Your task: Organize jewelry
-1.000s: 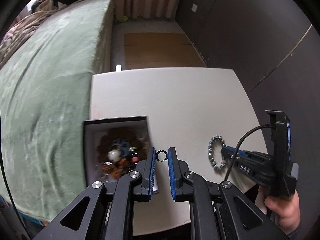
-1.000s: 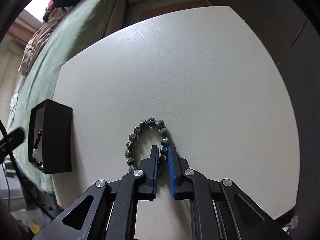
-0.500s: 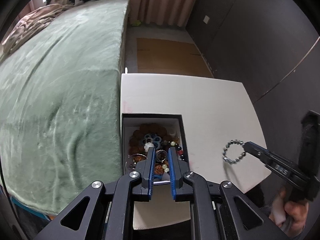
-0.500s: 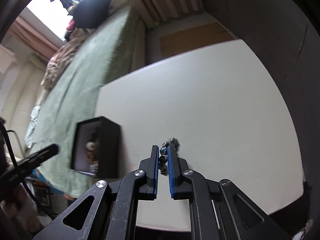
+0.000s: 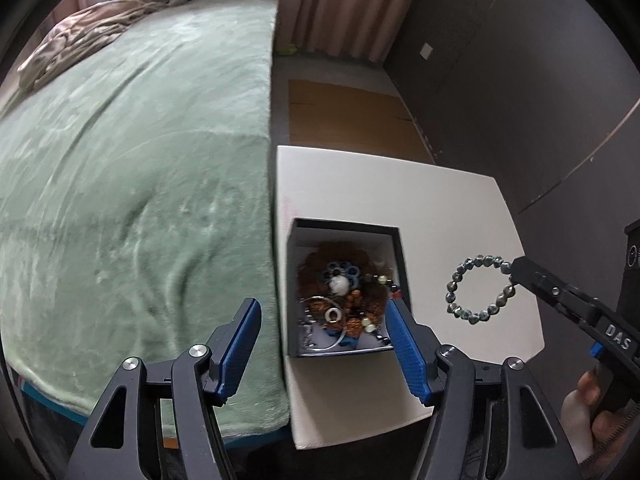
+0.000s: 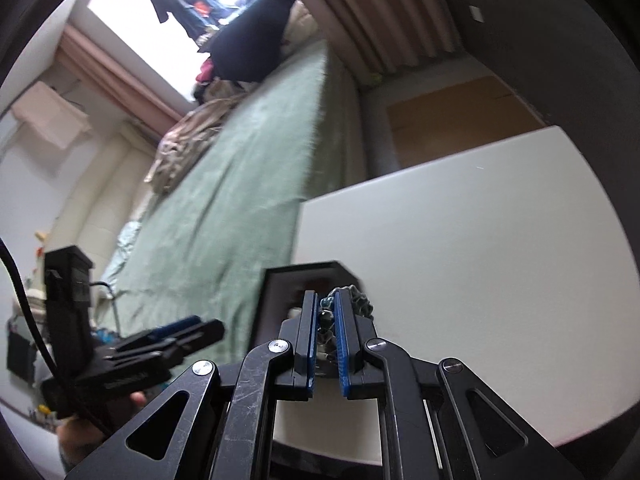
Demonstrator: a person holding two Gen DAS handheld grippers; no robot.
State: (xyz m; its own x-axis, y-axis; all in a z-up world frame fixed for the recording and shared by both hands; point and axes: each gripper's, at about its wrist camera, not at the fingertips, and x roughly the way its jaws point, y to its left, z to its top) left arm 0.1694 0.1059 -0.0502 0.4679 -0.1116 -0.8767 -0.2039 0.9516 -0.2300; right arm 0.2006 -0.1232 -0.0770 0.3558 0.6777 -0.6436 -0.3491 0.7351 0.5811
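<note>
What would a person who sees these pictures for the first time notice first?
Probably the beaded bracelet, hanging in the air over the white table, pinched at one side by the right tongs. Next, the open black box full of mixed jewelry, at the table's edge beside the green bed cover. The left tongs stand open above the box with nothing between them; their jaws have just been opening.

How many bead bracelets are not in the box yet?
1. The bead bracelet hangs from the right tool, in the air above the white table, to the right of the black box. More bracelets may be hidden among the jewelry inside the box.
</note>
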